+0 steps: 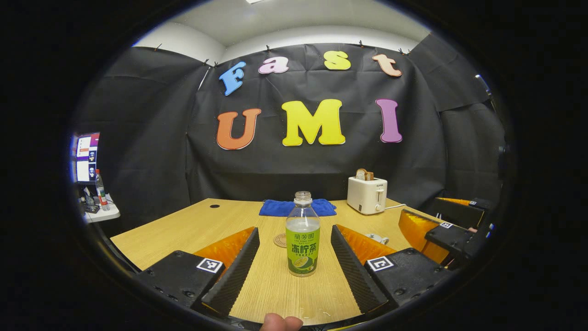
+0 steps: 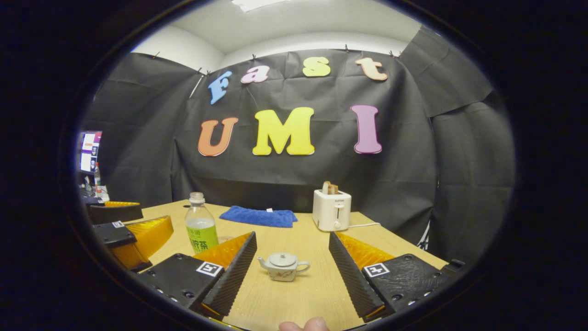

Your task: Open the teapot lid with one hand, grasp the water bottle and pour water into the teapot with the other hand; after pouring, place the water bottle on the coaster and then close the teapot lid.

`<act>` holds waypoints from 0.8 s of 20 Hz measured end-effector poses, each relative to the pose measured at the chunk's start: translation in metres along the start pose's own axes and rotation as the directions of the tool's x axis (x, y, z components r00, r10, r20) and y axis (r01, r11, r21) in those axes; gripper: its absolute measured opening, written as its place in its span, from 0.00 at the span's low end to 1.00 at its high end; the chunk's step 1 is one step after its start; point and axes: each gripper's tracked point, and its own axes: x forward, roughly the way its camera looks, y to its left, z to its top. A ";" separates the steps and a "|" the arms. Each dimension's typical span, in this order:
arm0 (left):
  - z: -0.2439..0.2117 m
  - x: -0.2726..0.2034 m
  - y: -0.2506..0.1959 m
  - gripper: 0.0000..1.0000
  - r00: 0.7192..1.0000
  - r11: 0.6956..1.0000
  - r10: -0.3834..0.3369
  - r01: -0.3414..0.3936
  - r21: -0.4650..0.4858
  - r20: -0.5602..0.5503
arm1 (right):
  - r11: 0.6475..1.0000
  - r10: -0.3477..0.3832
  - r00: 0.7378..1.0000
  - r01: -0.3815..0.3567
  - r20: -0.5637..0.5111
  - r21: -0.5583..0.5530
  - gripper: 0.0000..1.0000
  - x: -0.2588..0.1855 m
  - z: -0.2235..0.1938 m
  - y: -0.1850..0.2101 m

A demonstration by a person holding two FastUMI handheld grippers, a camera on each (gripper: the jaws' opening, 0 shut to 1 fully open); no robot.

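**Holding both grippers wide over the table, bottle and teapot each framed**

Looking along your left gripper (image 1: 294,271), you have its fingers spread apart with the water bottle (image 1: 302,234) standing upright between them, touching neither. Its cap is off and it is partly filled. Just behind the bottle, to its left, lies the round coaster (image 1: 280,240). At the right edge of that view your other gripper shows, and a sliver of the teapot (image 1: 379,238) peeks past the right finger.

Along your right gripper (image 2: 291,271), the fingers are likewise apart, and the teapot (image 2: 282,266) sits between them with its lid on, spout to the left. The bottle (image 2: 200,222) stands off to the left here, near your left gripper (image 2: 124,232).

A light wooden table (image 2: 303,294) carries everything. At its far side lie a blue cloth (image 2: 258,216) and a white toaster (image 2: 331,209) with bread in it, against black drapes. A monitor (image 1: 86,157) glows at far left.
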 end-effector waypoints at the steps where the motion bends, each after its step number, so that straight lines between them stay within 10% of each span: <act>1: -0.001 0.000 0.000 0.98 1.000 1.000 0.001 -0.001 0.000 -0.002 | 1.000 -0.001 1.000 0.001 -0.009 0.004 0.95 0.006 -0.005 0.001; 16: -0.009 0.010 0.039 0.98 0.996 0.996 0.080 -0.081 -0.027 -0.025 | 1.000 -0.008 0.991 0.009 -0.133 0.001 0.95 0.099 -0.062 0.019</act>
